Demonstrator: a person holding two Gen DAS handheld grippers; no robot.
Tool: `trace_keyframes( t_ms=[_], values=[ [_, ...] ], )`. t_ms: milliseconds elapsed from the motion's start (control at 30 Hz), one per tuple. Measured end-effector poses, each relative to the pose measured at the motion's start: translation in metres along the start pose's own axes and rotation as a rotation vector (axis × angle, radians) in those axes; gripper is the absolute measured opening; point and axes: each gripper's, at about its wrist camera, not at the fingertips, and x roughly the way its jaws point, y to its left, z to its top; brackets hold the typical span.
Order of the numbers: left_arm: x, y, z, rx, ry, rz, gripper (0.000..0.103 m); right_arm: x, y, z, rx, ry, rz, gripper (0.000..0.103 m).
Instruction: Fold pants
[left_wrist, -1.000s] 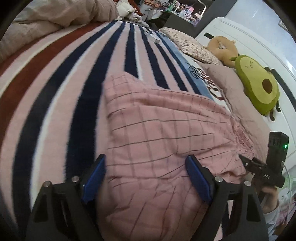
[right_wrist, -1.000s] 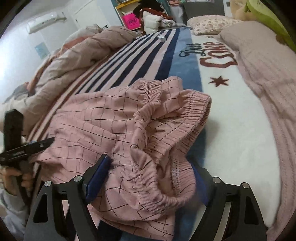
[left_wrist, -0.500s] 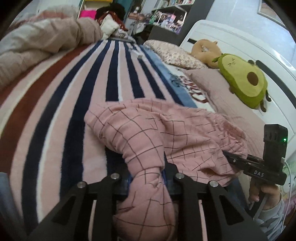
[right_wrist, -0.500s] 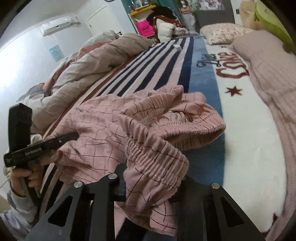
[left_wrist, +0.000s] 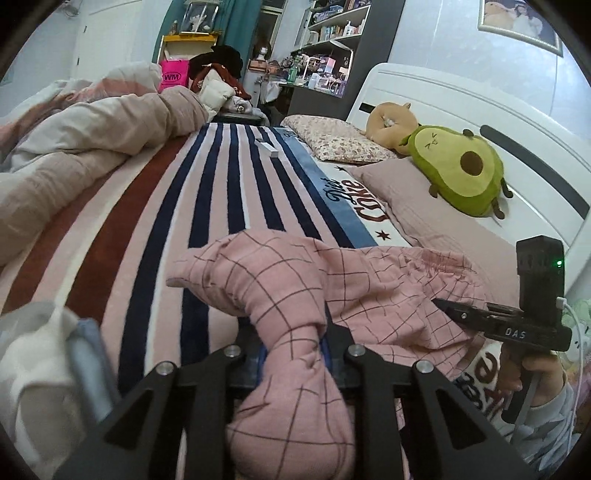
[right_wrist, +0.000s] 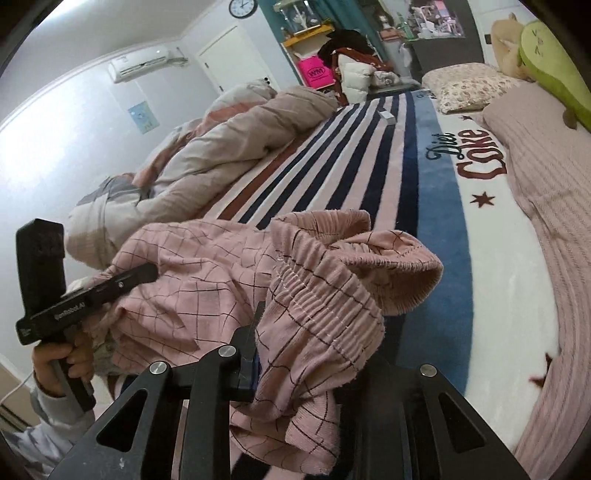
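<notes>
The pink checked pants hang bunched between both grippers above the striped blanket. My left gripper is shut on a bunched leg end of the pants, which bulges out below the fingers. My right gripper is shut on the elastic waistband, which folds over the fingers. In the right wrist view the pants stretch left to the other gripper. In the left wrist view the right gripper's body shows at the right edge.
A rumpled beige duvet lies along the bed's left side. Pillows, an avocado plush and a tan plush sit by the white headboard. A small white box lies far on the blanket.
Both grippers went from open over the flat pants to shut on the fabric, then lifted it. The pants now hang bunched higher off the blanket.
</notes>
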Motion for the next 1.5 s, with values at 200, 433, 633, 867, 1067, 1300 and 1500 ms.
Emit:
trace_keyframes(
  t_ms=[200,433,633,867,1067,1300,1500],
  values=[
    [0.004,0.006,-0.043,-0.003,0.131,-0.001,0.019,0.01,0.003,-0.04,0.0,0.111,-0.041,0.02],
    [0.01,0.02,-0.084,0.017,0.25,0.057,0.04,0.005,-0.014,-0.065,-0.006,0.183,-0.146,0.05],
    [-0.026,0.024,-0.07,-0.014,0.127,0.029,0.048,-0.042,-0.005,-0.031,-0.06,-0.022,-0.233,0.056],
    [0.007,-0.021,-0.077,0.097,0.224,-0.171,0.048,0.016,0.011,-0.016,-0.119,0.093,-0.058,0.05],
    [0.013,-0.024,-0.097,0.175,0.286,-0.124,0.048,0.029,-0.019,-0.017,-0.122,0.091,-0.264,0.051],
    [-0.006,-0.029,-0.118,0.31,0.268,-0.088,0.054,-0.014,-0.029,-0.042,-0.067,0.102,-0.179,0.056],
    [-0.019,-0.017,-0.12,0.278,0.194,-0.039,0.003,-0.019,-0.03,-0.058,-0.017,0.112,-0.175,0.057]
  ],
)
